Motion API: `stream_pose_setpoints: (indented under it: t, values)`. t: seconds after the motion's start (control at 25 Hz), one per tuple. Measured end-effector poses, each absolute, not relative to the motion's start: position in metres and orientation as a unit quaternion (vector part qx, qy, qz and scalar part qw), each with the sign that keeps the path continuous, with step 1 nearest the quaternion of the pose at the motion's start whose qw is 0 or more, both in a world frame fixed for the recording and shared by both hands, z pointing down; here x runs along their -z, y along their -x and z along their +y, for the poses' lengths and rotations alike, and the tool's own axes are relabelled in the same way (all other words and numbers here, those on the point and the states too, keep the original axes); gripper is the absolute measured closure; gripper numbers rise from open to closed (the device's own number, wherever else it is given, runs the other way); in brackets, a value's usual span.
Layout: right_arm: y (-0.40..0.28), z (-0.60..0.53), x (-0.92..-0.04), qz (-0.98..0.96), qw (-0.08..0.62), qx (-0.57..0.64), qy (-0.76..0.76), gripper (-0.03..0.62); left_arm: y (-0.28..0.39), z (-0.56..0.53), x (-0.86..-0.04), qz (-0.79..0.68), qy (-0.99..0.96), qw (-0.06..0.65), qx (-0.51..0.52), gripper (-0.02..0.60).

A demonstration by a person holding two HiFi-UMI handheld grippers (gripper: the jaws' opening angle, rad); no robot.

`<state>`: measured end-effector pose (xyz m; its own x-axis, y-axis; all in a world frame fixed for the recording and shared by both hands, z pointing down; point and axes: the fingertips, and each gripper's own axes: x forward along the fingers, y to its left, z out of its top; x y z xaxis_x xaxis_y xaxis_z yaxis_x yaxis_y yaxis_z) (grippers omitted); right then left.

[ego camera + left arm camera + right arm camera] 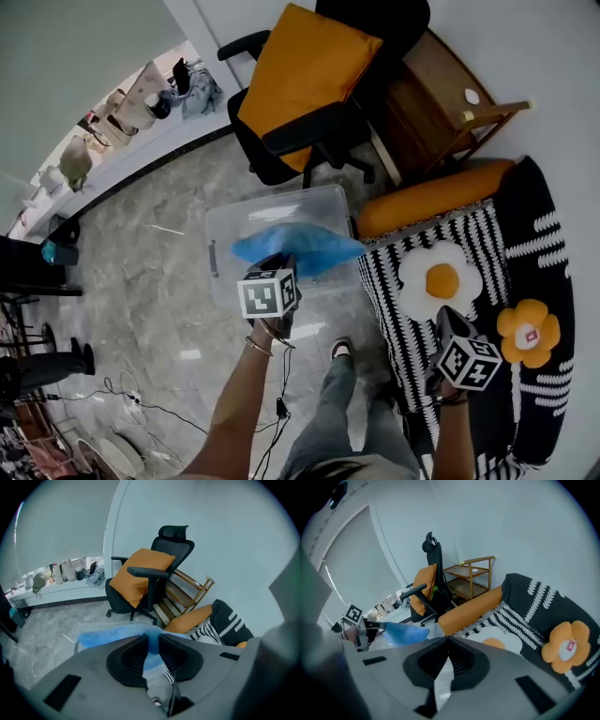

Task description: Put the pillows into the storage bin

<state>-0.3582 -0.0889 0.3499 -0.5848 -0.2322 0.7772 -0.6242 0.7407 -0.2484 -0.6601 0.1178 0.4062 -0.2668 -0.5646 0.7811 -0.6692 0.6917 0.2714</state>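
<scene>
Here the left gripper (153, 638) is clamped on the blue pillow's (300, 248) edge, hanging it over the clear bin (217, 234) for dropping in, while the right gripper (448, 640), jaws together and empty, hovers by the sofa's flower pillows (441, 277), probably next.

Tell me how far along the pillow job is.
Done: nothing visibly lies in the storage bin yet. In hand: the left gripper holds the blue pillow over it; the right gripper is shut and empty above the sofa. Left: the orange pillow on the chair, plus the orange bolster, egg pillow and flower pillow on the sofa.
</scene>
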Motion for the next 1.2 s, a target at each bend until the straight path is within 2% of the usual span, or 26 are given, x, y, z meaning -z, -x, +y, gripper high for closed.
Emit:
stream_pose_setpoints:
  t: [0.16, 0.2, 0.76, 1.2]
  values:
    - [0.365, -0.093, -0.359, -0.849, 0.389, -0.257, -0.248, 0.592, 0.66, 0.113, -0.422, -0.792, -0.38, 0.475, -0.049, 0.395]
    - [0.366, -0.093, -0.362, -0.848, 0.39, -0.258, -0.247, 0.592, 0.657, 0.112, -0.426, -0.79, -0.383, 0.475, -0.052, 0.388]
    - [0.335, -0.103, -0.369, -0.837, 0.387, -0.276, -0.271, 0.592, 0.606, 0.078, -0.436, -0.757, -0.431, 0.484, -0.088, 0.388]
    - [0.24, -0.121, -0.343, -0.819, 0.341, -0.305, -0.346, 0.592, 0.524, 0.003, -0.416, -0.714, -0.517, 0.46, -0.107, 0.388]
